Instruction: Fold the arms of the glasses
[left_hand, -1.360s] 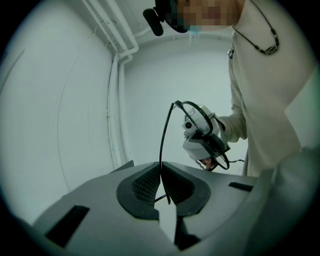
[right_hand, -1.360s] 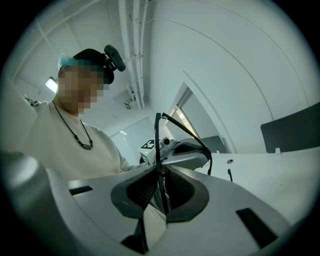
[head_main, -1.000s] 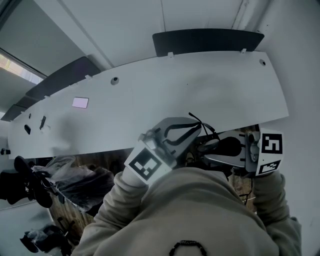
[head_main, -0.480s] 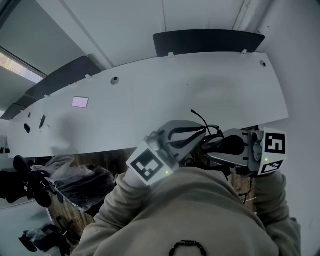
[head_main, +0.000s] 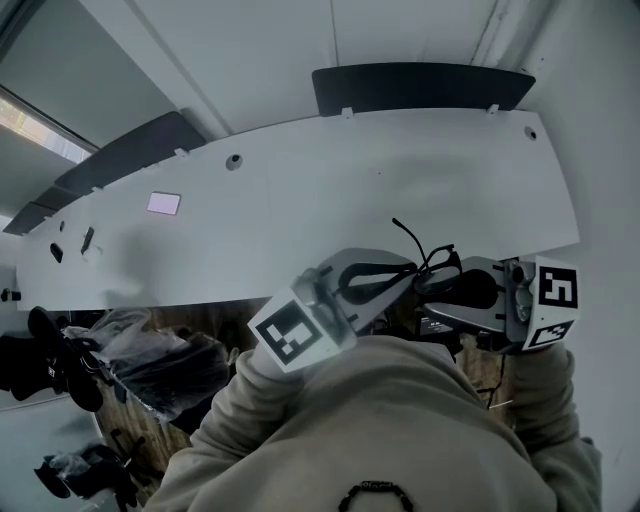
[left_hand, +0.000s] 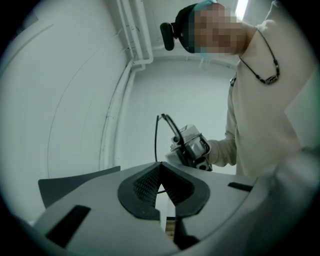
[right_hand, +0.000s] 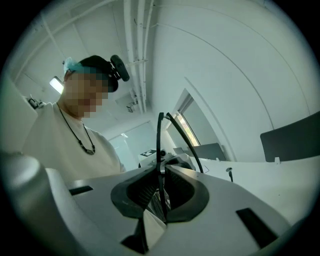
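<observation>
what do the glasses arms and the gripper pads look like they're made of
The glasses: very thin, black, smoothly curved arms, so slim plastic or coated wire; the look leaves that open. The left gripper pads: matt black with a fine cross-hatched grip texture, probably rubber.

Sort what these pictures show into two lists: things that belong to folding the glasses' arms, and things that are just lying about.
Belongs to the job:
- glasses, held between both grippers
- left gripper, shut on a thin black part of them
- right gripper, shut on the glasses

Just lying about:
- white desk
- small pale card on it
- dark clutter at the lower left
</observation>
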